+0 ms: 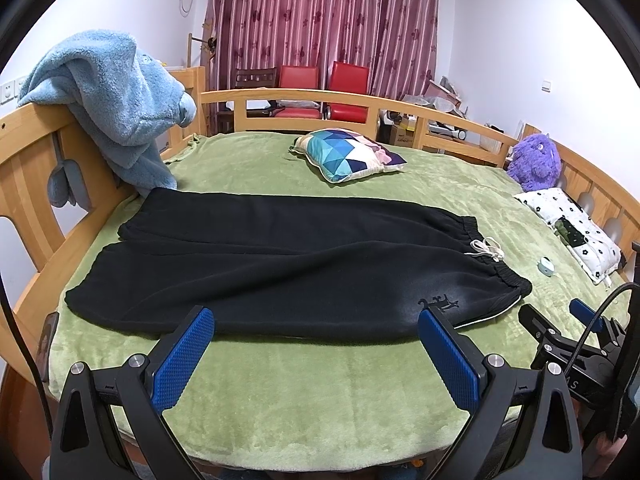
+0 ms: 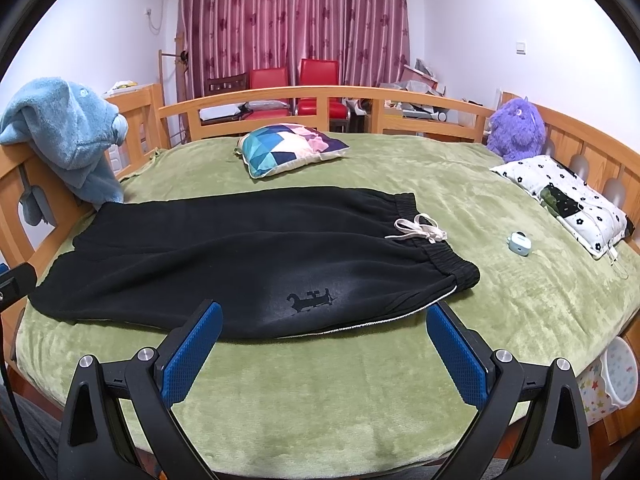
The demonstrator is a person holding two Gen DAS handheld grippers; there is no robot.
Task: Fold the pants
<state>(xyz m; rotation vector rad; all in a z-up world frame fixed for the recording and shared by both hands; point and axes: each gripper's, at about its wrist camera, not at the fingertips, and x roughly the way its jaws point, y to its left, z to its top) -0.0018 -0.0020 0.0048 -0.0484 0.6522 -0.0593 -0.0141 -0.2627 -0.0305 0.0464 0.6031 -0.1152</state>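
Observation:
Black pants (image 1: 288, 264) lie flat on the green bed cover (image 1: 320, 392), legs side by side toward the left, elastic waistband with a white drawstring (image 1: 486, 249) at the right. They also show in the right wrist view (image 2: 248, 256), with the drawstring (image 2: 420, 229). My left gripper (image 1: 316, 320) is open and empty, hovering just in front of the near edge of the pants. My right gripper (image 2: 325, 320) is open and empty, just in front of the near edge by the waist end. The right gripper also shows in the left wrist view (image 1: 560, 320).
A patterned cushion (image 2: 292, 148) lies beyond the pants. A white flowered pillow (image 2: 568, 200) and a purple plush toy (image 2: 516, 128) sit at the right. A small pale blue case (image 2: 520, 243) lies near the waistband. A blue fleece (image 1: 116, 100) hangs over the wooden rail at left.

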